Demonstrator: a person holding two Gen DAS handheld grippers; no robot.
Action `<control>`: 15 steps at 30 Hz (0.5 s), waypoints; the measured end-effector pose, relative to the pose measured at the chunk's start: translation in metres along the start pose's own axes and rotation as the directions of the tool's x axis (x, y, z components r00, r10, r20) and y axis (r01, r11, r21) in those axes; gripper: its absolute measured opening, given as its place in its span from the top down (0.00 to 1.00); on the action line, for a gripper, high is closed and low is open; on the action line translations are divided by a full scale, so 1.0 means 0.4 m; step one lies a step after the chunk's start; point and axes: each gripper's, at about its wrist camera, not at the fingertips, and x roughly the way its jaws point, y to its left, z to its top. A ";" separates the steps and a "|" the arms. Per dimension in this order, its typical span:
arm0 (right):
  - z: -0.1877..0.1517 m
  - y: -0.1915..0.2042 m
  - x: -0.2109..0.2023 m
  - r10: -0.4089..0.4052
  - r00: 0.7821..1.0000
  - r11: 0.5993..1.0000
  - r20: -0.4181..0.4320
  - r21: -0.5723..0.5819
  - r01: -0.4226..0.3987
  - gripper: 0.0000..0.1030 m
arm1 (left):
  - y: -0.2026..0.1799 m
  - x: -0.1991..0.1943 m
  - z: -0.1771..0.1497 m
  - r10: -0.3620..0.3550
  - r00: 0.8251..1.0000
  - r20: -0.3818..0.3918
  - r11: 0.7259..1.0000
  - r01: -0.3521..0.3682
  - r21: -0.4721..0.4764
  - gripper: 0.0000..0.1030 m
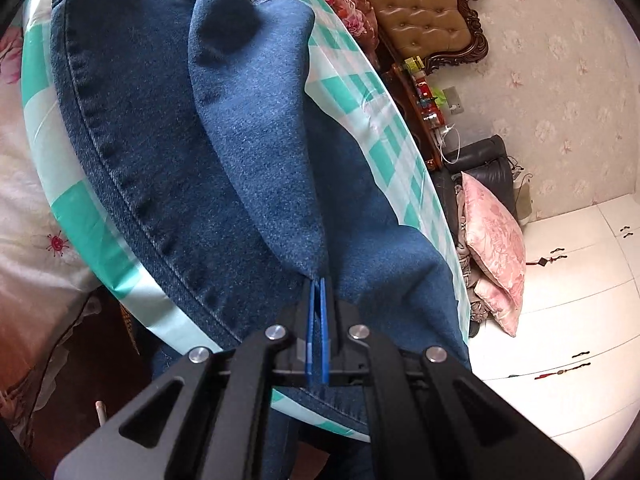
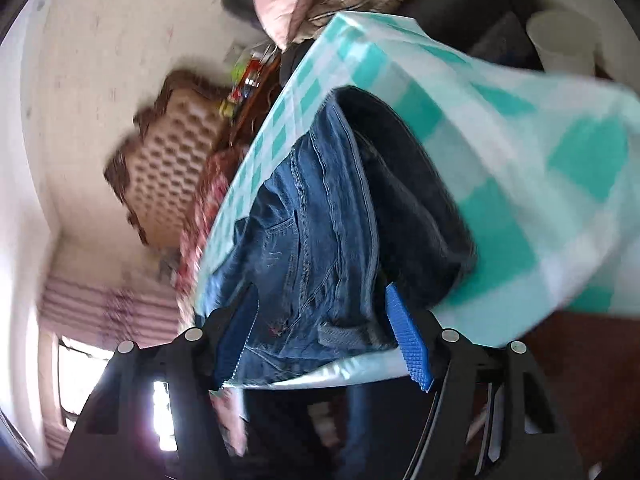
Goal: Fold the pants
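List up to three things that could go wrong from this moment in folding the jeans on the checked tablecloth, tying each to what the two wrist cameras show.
1. The left gripper pinches only a thin ridge of the jeans; the denim could slip free.
2. The right gripper is open around the waistband, so that end may shift when the left pulls.
3. The jeans hang over the edge of the tablecloth and might slide off, or drag the cloth along.

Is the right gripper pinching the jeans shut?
No, the right gripper has its jaws spread wide apart, with the jeans lying between them on the checked cloth.
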 end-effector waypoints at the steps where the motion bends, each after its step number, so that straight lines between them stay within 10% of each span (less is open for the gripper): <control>1: -0.009 -0.001 0.008 -0.034 0.999 0.999 0.001 0.013 0.034 0.36 | -0.001 0.002 0.000 -0.002 1.000 -0.001 1.000 0.002 -0.004 0.98; 9: -0.057 0.015 0.038 -0.108 0.994 0.991 0.022 0.078 0.106 0.36 | 0.010 0.005 0.002 -0.015 1.000 -0.007 1.000 0.015 -0.004 0.98; 13: -0.058 0.005 0.049 -0.160 0.986 0.979 0.044 0.136 0.153 0.76 | 0.009 0.004 0.009 -0.025 1.000 -0.008 1.000 0.025 -0.007 0.98; 15: -0.027 0.035 0.044 -0.165 0.985 0.981 0.054 0.118 0.157 0.79 | 0.002 0.010 0.028 -0.036 0.999 -0.022 0.999 0.036 -0.020 0.98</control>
